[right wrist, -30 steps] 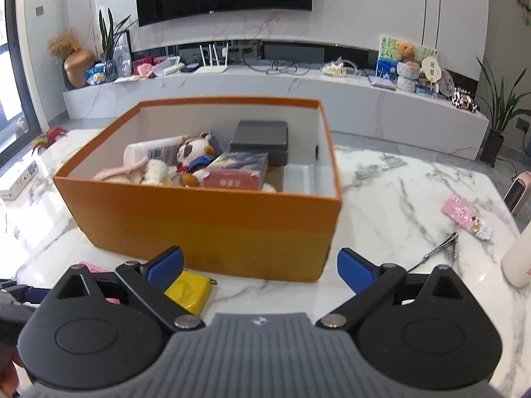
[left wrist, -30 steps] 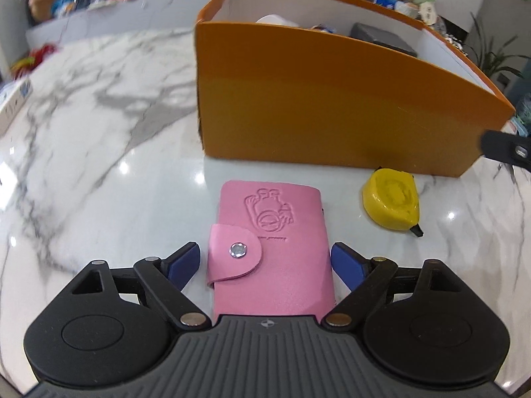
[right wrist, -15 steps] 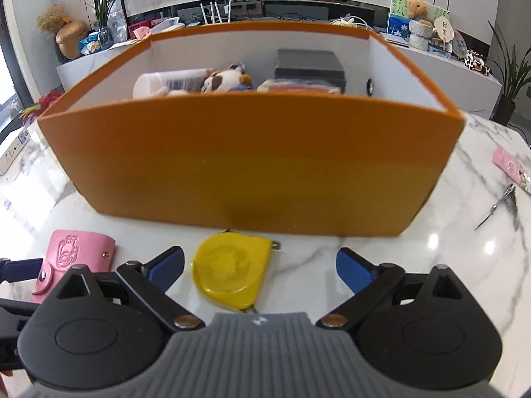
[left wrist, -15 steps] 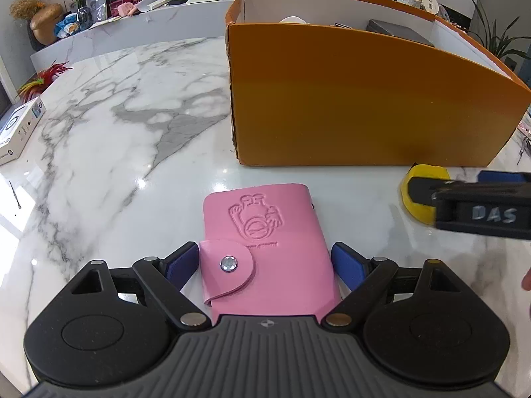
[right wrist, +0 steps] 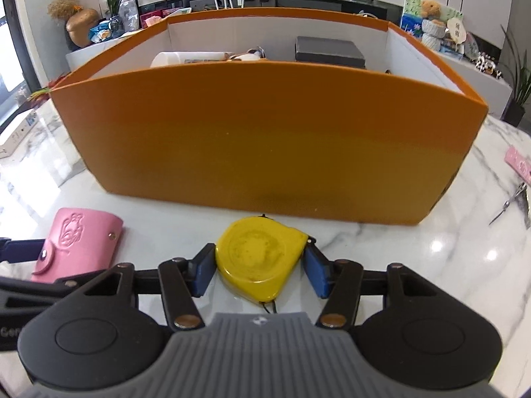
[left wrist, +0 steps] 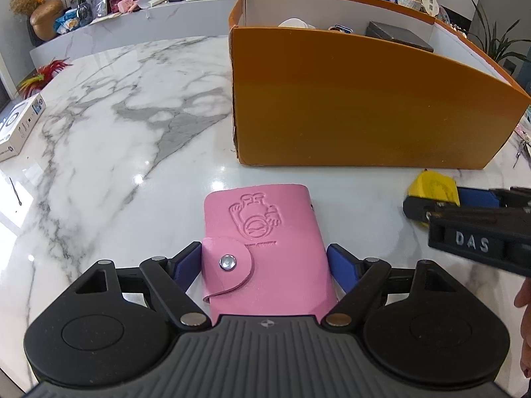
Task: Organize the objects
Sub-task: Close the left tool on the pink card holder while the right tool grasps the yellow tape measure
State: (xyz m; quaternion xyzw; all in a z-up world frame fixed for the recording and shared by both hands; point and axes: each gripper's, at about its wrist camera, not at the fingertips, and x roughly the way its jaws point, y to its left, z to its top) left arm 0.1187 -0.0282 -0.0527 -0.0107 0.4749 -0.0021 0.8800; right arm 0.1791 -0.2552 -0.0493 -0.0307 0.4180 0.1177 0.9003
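A pink snap-flap card holder (left wrist: pixel 265 242) lies flat on the marble table (left wrist: pixel 116 139), between the fingers of my left gripper (left wrist: pixel 265 262). Its jaws are closing and the blue pads touch both side edges of the card holder. To the right, my right gripper (right wrist: pixel 260 272) is shut on a yellow tape measure (right wrist: pixel 262 255) that rests on the table just in front of the orange box (right wrist: pixel 265 139). The left wrist view shows that gripper (left wrist: pixel 441 199) on the tape measure (left wrist: pixel 431 185) from the side. The card holder (right wrist: pixel 83 235) lies to its left.
The orange box (left wrist: pixel 348 99) holds a dark case (right wrist: pixel 328 49), a white roll and other items. A white carton (left wrist: pixel 16 129) sits at the far left edge. Small metal scissors (right wrist: pixel 507 202) and a pink packet (right wrist: pixel 519 165) lie at the right. A hand (left wrist: pixel 524 298) shows at the right.
My right gripper came down over the yellow tape measure and shut on it. The left jaws narrowed onto the card holder's edges; the left hand stayed in place.
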